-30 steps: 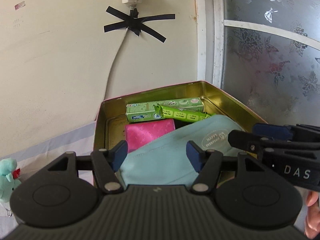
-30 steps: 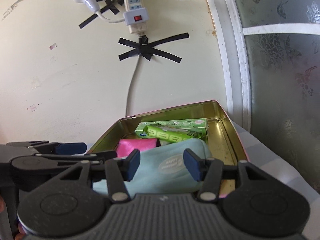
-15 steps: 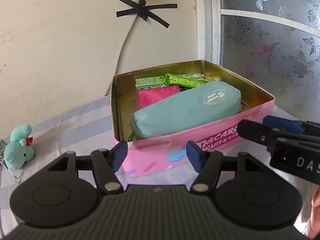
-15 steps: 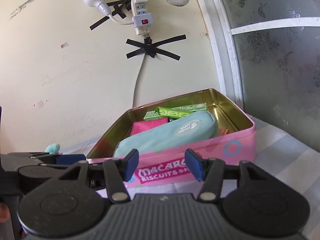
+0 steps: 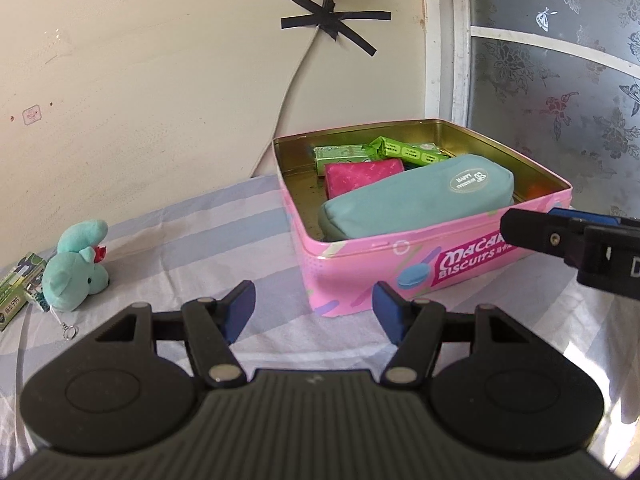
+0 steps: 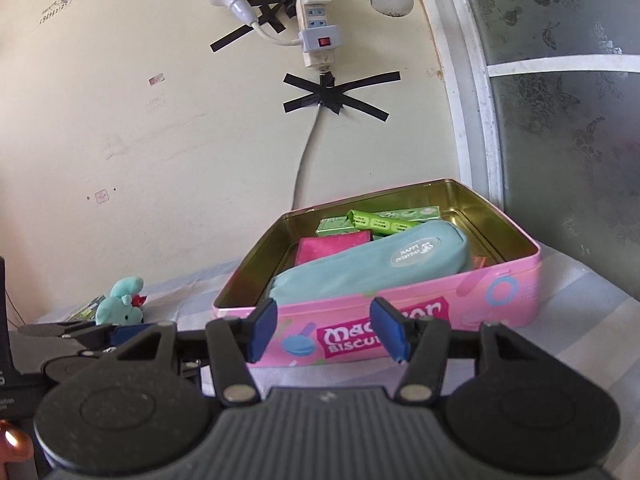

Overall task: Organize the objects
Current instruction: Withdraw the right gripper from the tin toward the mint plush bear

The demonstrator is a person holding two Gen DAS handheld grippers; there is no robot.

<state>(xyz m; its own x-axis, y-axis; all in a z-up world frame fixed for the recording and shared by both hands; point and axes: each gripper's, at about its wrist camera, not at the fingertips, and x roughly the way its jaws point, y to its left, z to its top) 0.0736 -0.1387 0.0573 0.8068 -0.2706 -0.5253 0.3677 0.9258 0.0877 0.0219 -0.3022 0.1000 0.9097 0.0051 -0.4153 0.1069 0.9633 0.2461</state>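
My left gripper (image 5: pixel 313 311) hangs with jaws partly open and empty. The teal plush toy (image 5: pixel 79 266) lies on the striped table ahead and well off to the left of those jaws, its long axis roughly crosswise to them, so I judge my left hand the nearer one for it. The pink biscuit tin (image 5: pixel 360 276) sits ahead and to their right (pencil case (image 5: pixel 416 204) already inside). My right gripper (image 6: pixel 323 331) faces the tin's front wall, jaws also partly open, gripping nothing
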